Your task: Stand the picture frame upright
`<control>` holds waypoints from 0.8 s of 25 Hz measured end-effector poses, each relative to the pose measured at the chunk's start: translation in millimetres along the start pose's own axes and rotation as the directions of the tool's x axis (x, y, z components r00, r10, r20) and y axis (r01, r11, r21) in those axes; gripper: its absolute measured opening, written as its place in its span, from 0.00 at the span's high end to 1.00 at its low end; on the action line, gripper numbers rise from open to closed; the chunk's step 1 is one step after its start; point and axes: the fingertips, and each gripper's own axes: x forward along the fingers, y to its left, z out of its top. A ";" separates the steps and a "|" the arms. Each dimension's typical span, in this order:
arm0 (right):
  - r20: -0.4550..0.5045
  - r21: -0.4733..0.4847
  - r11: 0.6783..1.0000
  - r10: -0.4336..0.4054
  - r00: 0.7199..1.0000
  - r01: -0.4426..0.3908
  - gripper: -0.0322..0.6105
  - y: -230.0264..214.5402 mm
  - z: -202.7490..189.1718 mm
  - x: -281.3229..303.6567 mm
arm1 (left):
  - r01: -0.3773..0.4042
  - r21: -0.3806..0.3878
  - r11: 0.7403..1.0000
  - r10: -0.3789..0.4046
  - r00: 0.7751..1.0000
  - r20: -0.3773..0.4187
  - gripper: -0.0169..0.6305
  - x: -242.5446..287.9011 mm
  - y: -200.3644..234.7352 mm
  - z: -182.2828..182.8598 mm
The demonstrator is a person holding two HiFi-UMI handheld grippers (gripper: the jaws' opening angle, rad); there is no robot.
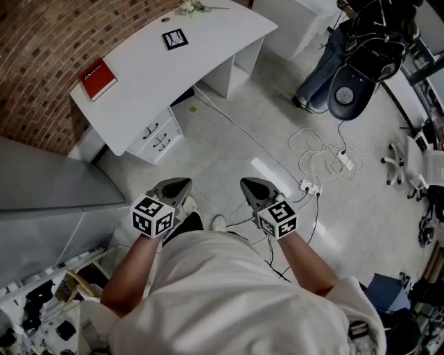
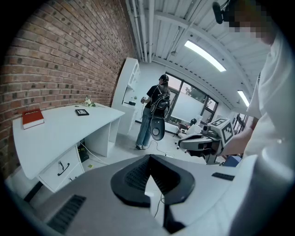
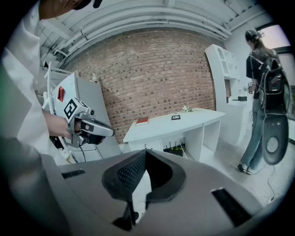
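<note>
Picture frame point(image 1: 175, 38) flat on desk point(image 1: 149, 73)

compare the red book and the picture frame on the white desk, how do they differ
The red book is solid red; the picture frame is black-edged with a pale middle. The book looks larger than the frame. The book lies toward the desk's end by the drawers; the frame lies farther along, nearer the flowers. Both lie flat on the desk.
</note>
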 end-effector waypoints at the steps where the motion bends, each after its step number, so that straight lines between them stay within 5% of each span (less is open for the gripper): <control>1: 0.002 -0.003 1.000 0.000 1.000 0.000 0.95 -1.0 -1.3 -3.5 | 0.000 0.002 1.000 0.000 1.000 0.002 0.98 0.6 -4.0 -0.8; 11: -0.021 0.001 1.000 0.013 1.000 -0.013 0.95 -7.3 -9.7 -7.3 | 0.007 -0.021 1.000 -0.006 1.000 0.014 0.98 9.7 -15.0 -3.1; 20: -0.019 0.012 1.000 -0.008 1.000 0.008 0.94 -56.5 29.2 56.5 | 0.053 -0.032 0.998 -0.052 0.998 0.023 0.98 48.3 52.9 29.8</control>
